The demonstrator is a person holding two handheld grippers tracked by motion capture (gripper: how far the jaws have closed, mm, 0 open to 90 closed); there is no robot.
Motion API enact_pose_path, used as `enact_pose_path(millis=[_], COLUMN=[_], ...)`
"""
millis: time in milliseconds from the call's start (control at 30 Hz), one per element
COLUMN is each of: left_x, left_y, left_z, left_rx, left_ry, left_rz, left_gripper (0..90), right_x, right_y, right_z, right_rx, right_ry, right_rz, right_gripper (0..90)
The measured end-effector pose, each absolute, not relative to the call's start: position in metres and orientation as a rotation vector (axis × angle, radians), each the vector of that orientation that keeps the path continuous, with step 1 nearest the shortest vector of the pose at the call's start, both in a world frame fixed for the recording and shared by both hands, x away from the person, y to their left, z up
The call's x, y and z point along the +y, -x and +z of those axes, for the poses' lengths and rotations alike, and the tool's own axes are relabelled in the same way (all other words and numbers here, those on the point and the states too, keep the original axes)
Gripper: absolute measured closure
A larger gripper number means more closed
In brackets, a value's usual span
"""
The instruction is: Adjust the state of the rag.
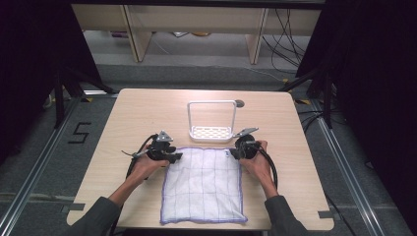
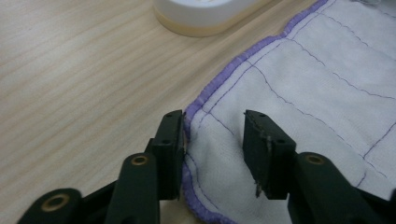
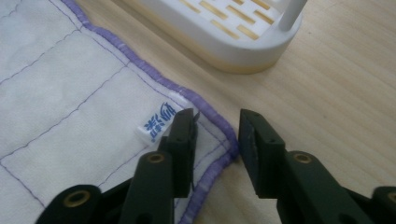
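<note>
- I have the left tool (image 1: 173, 156) down at the far left corner of the white cloth (image 1: 204, 184), and the right tool (image 1: 235, 152) down at the far right corner.
- The cloth lies flat on the bench (image 1: 128, 118), spread out square, with a purple hem and thin purple stitched lines crossing it in a grid.
- In the left gripper view, the left tool (image 2: 212, 140) straddles the cloth (image 2: 299, 88) corner: one jaw sits right at the purple hem, at the outer edge, and the other jaw stands over the white fabric further in.
- The left tool's jaws are apart with the cloth between them; I see a clear gap of flat fabric between the pads, so it is released, not gripping.
- In the right gripper view, the right tool (image 3: 215, 135) straddles the other corner of the cloth (image 3: 70, 98): one jaw rests over the fabric just beside a small white label with blue print (image 3: 156, 122), and the other jaw is outside the hem, over bare wood.
- The right tool's jaws also stand apart, the rounded purple corner lying between them unpinched, so it is released too.
- Just beyond both tools, a white slotted rack with a tall hoop handle (image 1: 211, 120) stands on the bench, close to the cloth's far edge but apart from it.
- A hand holds each tool from behind, sleeves resting near the bench's near edge.
</note>
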State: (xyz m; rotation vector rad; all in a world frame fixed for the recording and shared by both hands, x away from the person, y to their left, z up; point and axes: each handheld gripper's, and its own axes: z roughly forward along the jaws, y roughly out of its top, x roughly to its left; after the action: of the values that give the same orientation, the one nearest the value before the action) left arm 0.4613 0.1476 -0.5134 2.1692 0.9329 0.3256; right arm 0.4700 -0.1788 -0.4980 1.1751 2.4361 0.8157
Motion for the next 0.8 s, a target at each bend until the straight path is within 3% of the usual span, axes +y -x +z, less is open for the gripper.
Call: enact_pose_path(millis=[167,300,800], left_x=[0.148,0.150,0.151], left_y=[-0.463,-0.463,-0.465], left_z=[-0.514,-0.511,-0.468], left_rx=[0.922,0.911,0.825], left_ry=[-2.156,-2.122,-2.059], left_rz=[0.311,0.304,0.374], left_gripper=[72.1,81.1,82.8], right_x=[-0.179,-0.180,-0.188], right_y=[-0.469,-0.467,-0.463], right_z=[-0.497,-0.494,-0.443], right_rx=[2.459,2.442,2.353], right_ry=[-1.214,-1.222,-1.102], right_rz=[0.850,0.859,0.945], right_gripper=[84.1,87.3,87.7])
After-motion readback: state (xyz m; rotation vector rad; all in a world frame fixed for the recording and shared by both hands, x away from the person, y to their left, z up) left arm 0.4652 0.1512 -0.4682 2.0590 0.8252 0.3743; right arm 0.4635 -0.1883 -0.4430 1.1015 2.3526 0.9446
